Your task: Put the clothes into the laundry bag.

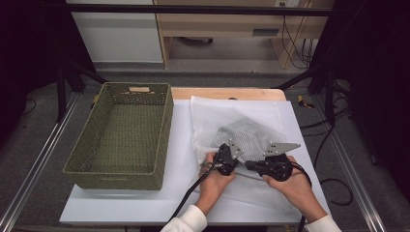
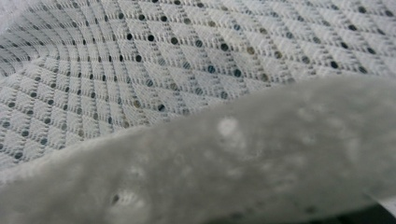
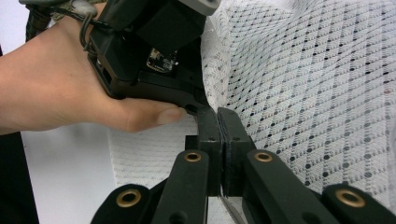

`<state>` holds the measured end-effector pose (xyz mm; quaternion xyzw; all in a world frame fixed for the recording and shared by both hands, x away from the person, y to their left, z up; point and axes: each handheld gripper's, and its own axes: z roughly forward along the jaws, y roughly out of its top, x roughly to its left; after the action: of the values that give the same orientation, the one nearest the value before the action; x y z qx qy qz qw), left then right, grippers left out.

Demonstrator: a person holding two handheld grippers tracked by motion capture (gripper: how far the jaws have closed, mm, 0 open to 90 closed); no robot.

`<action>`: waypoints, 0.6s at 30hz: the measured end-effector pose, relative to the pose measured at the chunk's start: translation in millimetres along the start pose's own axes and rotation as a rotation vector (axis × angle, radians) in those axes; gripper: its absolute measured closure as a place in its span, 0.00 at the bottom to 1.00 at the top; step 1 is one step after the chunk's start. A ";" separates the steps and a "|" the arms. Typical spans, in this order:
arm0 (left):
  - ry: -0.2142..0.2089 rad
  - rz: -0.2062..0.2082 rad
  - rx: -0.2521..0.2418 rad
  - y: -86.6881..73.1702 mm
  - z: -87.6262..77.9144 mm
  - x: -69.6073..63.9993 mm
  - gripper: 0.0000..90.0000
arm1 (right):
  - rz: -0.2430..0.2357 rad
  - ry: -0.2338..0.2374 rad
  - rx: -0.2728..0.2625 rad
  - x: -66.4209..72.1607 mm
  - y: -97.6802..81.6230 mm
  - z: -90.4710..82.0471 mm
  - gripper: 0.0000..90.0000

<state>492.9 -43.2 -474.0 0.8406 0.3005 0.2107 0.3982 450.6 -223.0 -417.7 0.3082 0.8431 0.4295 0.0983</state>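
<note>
The left gripper [image 1: 229, 162] and right gripper [image 1: 263, 164] met nose to nose near the table's [image 1: 121, 205] front edge, both clamped shut on the white mesh bag [image 1: 241, 128]; the bag's length ran away from the person; the green basket [image 1: 121, 135] sat leftward.
</note>
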 end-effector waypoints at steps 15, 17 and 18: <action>0.015 -0.007 -0.002 2.7 6.5 2.7 1.00 | 0.009 -0.005 -0.002 -1.9 1.0 0.3 0.99; 0.016 -0.011 -0.007 2.8 7.3 2.8 1.00 | 0.008 -0.004 0.000 -2.4 1.0 0.2 0.99; 0.018 -0.017 -0.013 2.6 7.9 2.9 1.00 | 0.009 -0.005 0.000 -2.4 1.0 0.3 0.99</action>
<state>500.6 -46.9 -476.3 0.8336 0.3097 0.2169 0.4027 453.0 -223.8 -417.3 0.3132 0.8414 0.4294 0.0984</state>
